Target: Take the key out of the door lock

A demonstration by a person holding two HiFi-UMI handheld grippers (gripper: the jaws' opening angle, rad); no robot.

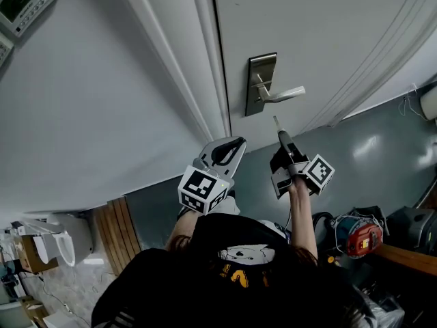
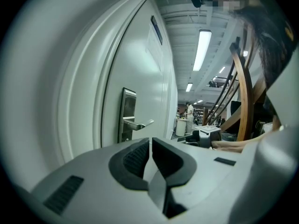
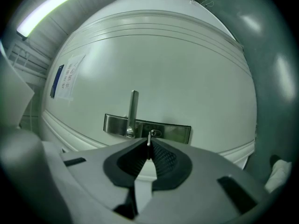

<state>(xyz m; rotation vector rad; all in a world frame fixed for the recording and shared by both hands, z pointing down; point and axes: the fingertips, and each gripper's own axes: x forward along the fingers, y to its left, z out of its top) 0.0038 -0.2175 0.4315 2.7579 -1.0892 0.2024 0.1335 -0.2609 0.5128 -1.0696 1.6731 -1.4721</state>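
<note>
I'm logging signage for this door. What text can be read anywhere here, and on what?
No text is legible.
Door notice: too blurred to read.
Wall panel: too small.
Shirt print: unreadable.
Cube markers: black-and-white patterns, no letters.

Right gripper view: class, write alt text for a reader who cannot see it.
The right gripper is shut on a thin key, whose blade sticks out toward a metal lock plate on a white door. The lever handle points upward, left of the keyhole.

Left gripper fingers together, empty; right gripper level, fingers tight on key.
</note>
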